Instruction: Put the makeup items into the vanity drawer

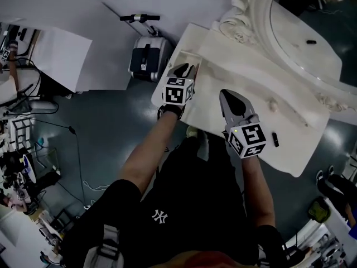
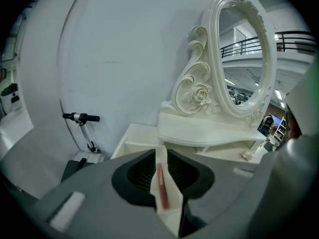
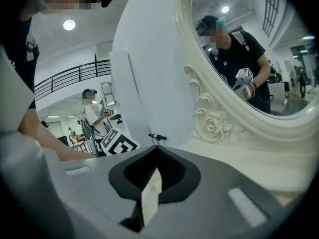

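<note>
A white vanity with an oval mirror has its left drawer pulled open. My left gripper hovers just above that drawer. In the left gripper view it is shut on a thin pink lip stick, which lies lengthwise between the jaws, and the drawer shows ahead of it. My right gripper is over the middle of the vanity top. The right gripper is shut with nothing in it. A small black item and a beige item lie on the vanity top.
A folded scooter stands on the floor left of the vanity, close to the open drawer. Its handlebar shows in the left gripper view. A raised shelf runs under the mirror. Cables and equipment crowd the floor at far left.
</note>
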Demonstrator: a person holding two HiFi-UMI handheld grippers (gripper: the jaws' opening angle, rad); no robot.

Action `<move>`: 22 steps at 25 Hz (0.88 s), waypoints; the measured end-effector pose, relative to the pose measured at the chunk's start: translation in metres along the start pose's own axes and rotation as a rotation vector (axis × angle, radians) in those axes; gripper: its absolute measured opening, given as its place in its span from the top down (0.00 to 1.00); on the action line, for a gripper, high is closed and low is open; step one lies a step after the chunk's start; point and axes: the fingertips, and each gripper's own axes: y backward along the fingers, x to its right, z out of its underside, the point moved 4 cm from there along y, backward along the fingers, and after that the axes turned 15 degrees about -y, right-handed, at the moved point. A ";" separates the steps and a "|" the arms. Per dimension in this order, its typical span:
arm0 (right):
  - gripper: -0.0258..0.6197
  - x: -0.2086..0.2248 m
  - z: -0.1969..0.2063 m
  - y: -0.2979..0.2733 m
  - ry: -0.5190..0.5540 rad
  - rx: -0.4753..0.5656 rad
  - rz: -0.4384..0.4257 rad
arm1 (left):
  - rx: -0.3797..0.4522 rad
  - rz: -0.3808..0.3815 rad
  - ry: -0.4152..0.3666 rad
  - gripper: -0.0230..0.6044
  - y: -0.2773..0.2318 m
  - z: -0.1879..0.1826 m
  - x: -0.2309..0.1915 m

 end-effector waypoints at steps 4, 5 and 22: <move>0.93 0.003 0.003 0.010 -0.007 0.011 0.026 | 0.020 0.027 -0.038 0.85 0.004 -0.010 0.014; 0.93 0.004 0.004 0.012 -0.007 0.014 0.030 | 0.029 0.032 -0.047 0.86 0.005 -0.014 0.019; 0.93 0.053 0.019 0.117 -0.075 0.132 0.207 | 0.081 0.266 -0.242 0.96 -0.001 -0.037 0.167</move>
